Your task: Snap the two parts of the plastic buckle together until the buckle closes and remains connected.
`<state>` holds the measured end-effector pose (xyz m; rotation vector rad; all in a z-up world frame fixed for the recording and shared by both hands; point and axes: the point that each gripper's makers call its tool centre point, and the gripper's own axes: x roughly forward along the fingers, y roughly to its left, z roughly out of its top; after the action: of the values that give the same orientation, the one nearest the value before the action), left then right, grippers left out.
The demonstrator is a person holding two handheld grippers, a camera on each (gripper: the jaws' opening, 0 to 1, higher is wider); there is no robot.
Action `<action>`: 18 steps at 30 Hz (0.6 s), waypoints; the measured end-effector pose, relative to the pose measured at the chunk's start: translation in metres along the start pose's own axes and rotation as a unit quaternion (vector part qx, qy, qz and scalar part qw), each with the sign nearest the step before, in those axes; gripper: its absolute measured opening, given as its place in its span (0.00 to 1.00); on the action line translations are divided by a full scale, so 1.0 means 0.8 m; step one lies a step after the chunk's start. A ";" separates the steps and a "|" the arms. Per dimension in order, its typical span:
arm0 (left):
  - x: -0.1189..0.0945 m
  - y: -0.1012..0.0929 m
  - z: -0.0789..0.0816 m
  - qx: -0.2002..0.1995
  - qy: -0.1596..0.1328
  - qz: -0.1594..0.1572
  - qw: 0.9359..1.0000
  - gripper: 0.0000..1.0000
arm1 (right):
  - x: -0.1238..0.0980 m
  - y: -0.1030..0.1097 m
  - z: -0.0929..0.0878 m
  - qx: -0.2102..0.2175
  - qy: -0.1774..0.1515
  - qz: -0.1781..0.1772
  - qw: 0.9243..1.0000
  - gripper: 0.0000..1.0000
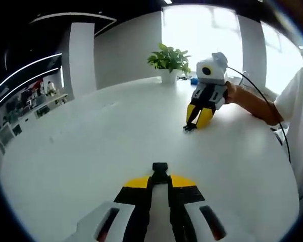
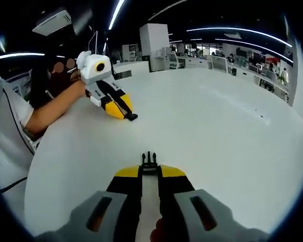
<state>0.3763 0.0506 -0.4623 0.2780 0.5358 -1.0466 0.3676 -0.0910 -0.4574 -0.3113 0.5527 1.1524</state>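
White round bench (image 1: pixel 91 151) in an open office, potted plant (image 1: pixel 168 61) at 12 o'clock. Left gripper (image 1: pixel 160 169) jaws pinch one buckle half (image 1: pixel 160 167); right gripper (image 2: pixel 149 162) jaws pinch the pronged half (image 2: pixel 149 159).

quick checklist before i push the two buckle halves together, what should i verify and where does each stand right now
1. Left gripper shut on its buckle part, a plain black block at the tips: ok.
2. Right gripper shut on its buckle part, the pronged half, prongs pointing forward: ok.
3. Halves close enough to mate: not ok. Each view shows the other gripper well across the white table, apart.
4. Prongs lined up with the socket opening: cannot tell, the socket side is too small to read.
5. Path between the grippers free: ok, bare tabletop lies between them; the potted plant stands at the far edge.
6. Both parts visible: ok.
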 end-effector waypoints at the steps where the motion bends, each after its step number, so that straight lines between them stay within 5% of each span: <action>1: 0.000 0.001 0.000 -0.001 0.000 0.000 1.000 0.12 | 0.000 0.000 0.000 -0.004 0.002 -0.002 1.000 0.12; 11: 0.005 -0.003 0.003 0.027 -0.006 -0.007 1.000 0.12 | -0.002 0.003 0.003 -0.026 0.003 -0.004 1.000 0.12; 18: 0.001 -0.017 0.008 0.030 -0.020 -0.029 0.999 0.12 | -0.002 0.021 0.008 -0.033 -0.004 0.025 0.999 0.12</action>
<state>0.3666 0.0406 -0.4570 0.2956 0.4779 -1.1238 0.3534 -0.0829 -0.4507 -0.3514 0.5195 1.2217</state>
